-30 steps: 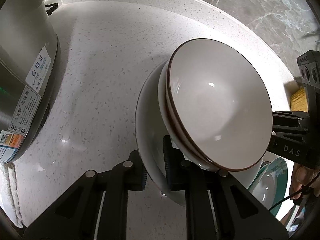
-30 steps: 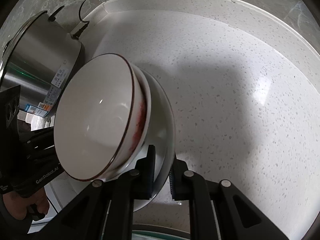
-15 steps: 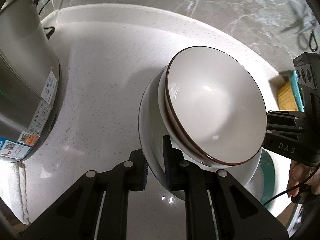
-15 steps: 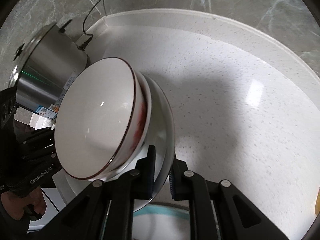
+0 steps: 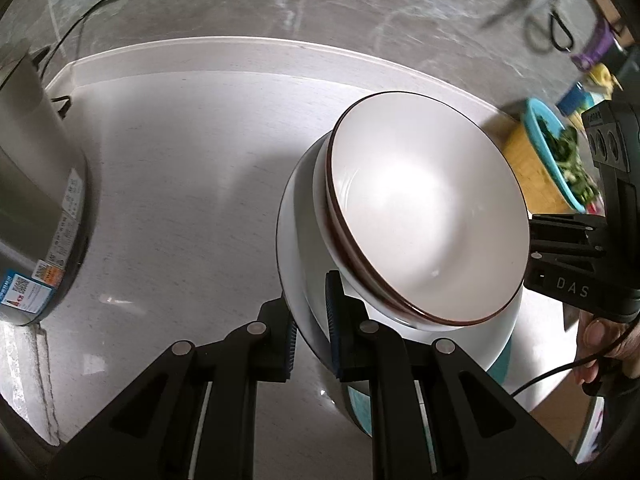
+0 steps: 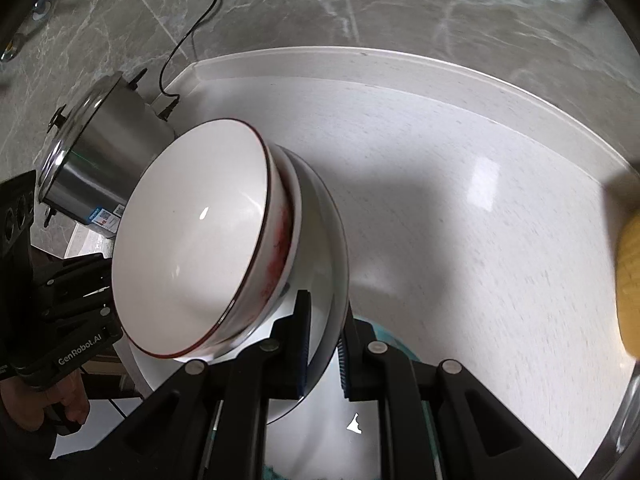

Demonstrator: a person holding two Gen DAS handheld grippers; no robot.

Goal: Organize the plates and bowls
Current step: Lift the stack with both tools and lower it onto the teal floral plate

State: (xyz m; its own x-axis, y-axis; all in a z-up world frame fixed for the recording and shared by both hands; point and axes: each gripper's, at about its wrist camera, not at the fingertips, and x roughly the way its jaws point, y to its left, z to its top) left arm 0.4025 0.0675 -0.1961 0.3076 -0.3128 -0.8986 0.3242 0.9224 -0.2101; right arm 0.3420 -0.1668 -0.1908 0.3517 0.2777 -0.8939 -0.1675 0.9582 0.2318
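Observation:
A white plate (image 5: 294,248) carries two nested white bowls with brown rims (image 5: 428,216). My left gripper (image 5: 310,328) is shut on the plate's near rim. My right gripper (image 6: 323,348) is shut on the opposite rim of the same plate (image 6: 334,248); the bowls (image 6: 192,248) sit tilted on it. The stack is held in the air above the counter. A teal-rimmed plate (image 5: 358,408) lies below it, also visible in the right wrist view (image 6: 384,330).
A steel cooker (image 5: 36,208) stands at the left on the white speckled counter (image 5: 180,184); it also shows in the right wrist view (image 6: 100,156). A teal bowl of greens (image 5: 560,160) on a wooden board sits at the right. A yellow object (image 6: 628,272) is at the right edge.
Both grippers have lifted the plate with the bowls higher and back from the counter. More of the wall, the teal plate underneath and the bowl of greens have come into view.

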